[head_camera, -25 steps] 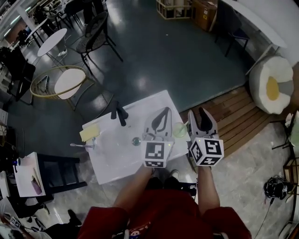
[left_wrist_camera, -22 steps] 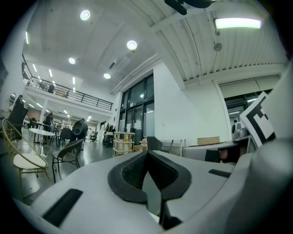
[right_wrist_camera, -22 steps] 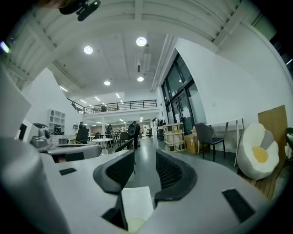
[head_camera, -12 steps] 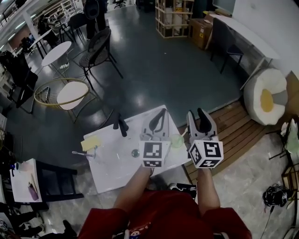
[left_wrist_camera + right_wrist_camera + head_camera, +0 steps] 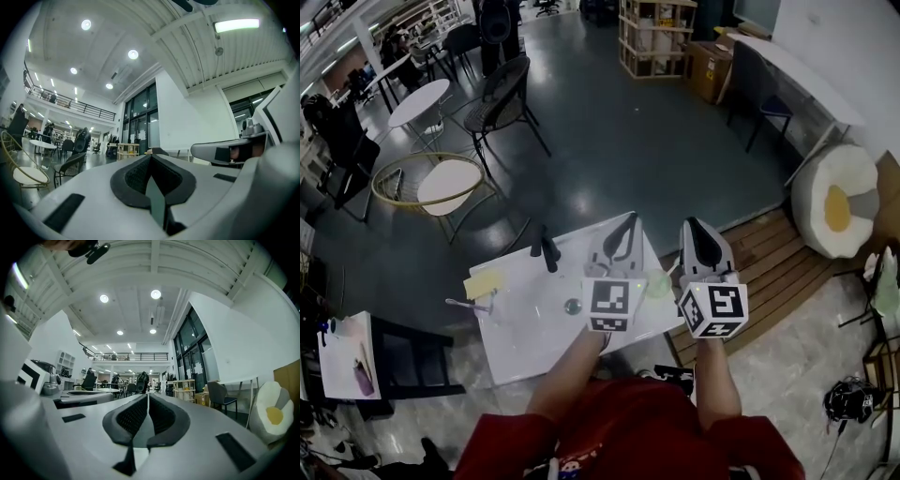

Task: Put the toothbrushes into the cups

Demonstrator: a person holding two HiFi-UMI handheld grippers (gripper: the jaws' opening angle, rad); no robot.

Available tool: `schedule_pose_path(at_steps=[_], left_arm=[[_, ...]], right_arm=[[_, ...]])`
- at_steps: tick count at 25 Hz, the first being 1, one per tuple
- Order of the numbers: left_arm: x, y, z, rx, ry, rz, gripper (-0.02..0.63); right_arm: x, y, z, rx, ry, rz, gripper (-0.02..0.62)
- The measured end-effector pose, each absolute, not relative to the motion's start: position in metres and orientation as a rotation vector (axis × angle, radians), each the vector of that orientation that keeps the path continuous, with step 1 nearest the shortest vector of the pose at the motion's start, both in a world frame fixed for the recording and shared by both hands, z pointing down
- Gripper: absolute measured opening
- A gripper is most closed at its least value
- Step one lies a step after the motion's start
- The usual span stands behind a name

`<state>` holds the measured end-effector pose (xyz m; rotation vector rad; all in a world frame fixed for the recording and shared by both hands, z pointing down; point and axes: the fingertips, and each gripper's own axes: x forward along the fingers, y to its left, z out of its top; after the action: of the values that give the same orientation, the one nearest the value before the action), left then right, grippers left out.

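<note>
**Presently: both grippers empty above the table, completion not confirmed**

Left gripper (image 5: 150,157): my jaws are brought together at the tips and nothing sits between them. Right gripper (image 5: 147,395): my jaws have just been closing, the pads now meet, and nothing is caught between them either. Both gripper views look out level across the room, not down at the work.

From the head view, both grippers hang over the near right part of the white table (image 5: 525,342). A pale green cup (image 5: 657,284) stands near the table's right edge, between the two grippers as seen from above. I cannot tell whether a toothbrush is in it. Near the left edge stands a small clear cup (image 5: 480,307) with a thin stick (image 5: 457,302) reaching out of it to the left, which I judge to be a toothbrush already placed. A yellow block (image 5: 483,282) lies just beyond it.

Two dark objects (image 5: 546,249) lie at the far edge and a small round item (image 5: 573,306) lies mid-table; both are too small to identify.

Assessment: at least one brush appears placed. No loose toothbrush is evident, so the task looks at or near its end.
</note>
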<state>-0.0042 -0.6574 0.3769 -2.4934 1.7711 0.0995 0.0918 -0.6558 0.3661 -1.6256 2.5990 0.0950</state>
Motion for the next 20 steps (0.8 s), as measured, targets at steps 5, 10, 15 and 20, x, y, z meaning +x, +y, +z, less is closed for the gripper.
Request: schedule_pose_path(at_steps=[5, 10, 15, 20], left_arm=[[-0.005, -0.656, 0.376, -2.491, 1.769, 0.100, 0.028], [-0.006, -0.654, 0.378, -2.494, 1.775, 0.102, 0.028], [-0.008, -0.653, 0.380, -2.498, 1.778, 0.108, 0.028], [-0.007, -0.650, 0.380, -2.502, 1.774, 0.106, 0.028]], right_arm=[[0.088, -0.652, 0.367, -1.657, 2.611, 0.149, 0.028], [0.091, -0.652, 0.368, -1.681, 2.604, 0.144, 0.028], [0.092, -0.651, 0.370, -1.697, 2.602, 0.140, 0.028], [0.098, -0.649, 0.372, -1.724, 2.586, 0.128, 0.028]])
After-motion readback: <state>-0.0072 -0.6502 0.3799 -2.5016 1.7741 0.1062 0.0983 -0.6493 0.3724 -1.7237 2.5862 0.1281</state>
